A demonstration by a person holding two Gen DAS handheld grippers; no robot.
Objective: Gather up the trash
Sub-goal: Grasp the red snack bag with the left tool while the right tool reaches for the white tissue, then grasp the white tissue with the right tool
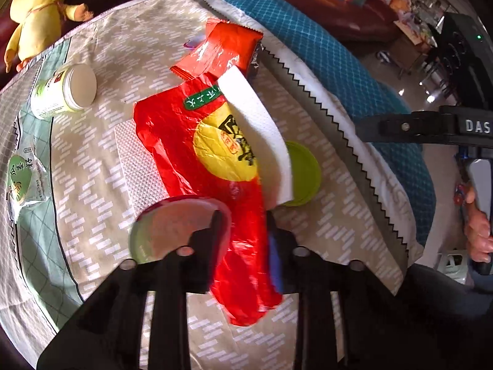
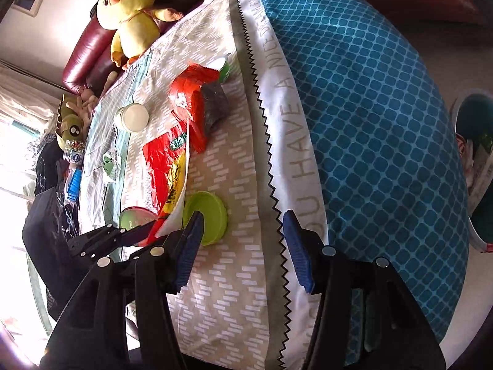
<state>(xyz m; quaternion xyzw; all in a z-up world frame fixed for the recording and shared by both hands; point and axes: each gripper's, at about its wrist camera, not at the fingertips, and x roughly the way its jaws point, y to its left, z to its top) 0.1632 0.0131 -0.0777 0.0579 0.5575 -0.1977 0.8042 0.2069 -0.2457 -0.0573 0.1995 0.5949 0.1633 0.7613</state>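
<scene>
Left gripper (image 1: 243, 215) is clamped down on the near end of the red bag (image 1: 197, 141), jaws nearly together with the crinkled plastic pinched between them; that is the pick in hand, one piece of trash secured on the patterned cloth (image 1: 101, 160); right gripper (image 2: 240, 234) hovers half open over bare cloth with nothing between its pads, its left finger just at the green lid (image 2: 209, 215). A white tissue (image 1: 262, 129) drapes over the bag's right side and onto that lid; a red-rimmed lid (image 1: 175, 225) sits just left of the left gripper, partly under its finger. Further out, an orange-red wrapper (image 1: 228, 49) lies past the bag's far end; a white jar (image 1: 66, 92) lies on its side to the left; a green-printed packet (image 1: 24, 178) sits at the cloth's left edge; beyond all, a yellow plush chick (image 1: 40, 9) on the sofa. Next, I'd say, the bag lifts clear; the tissue may slide off, so a slow raise; the right gripper looks best placed for the green lid.
</scene>
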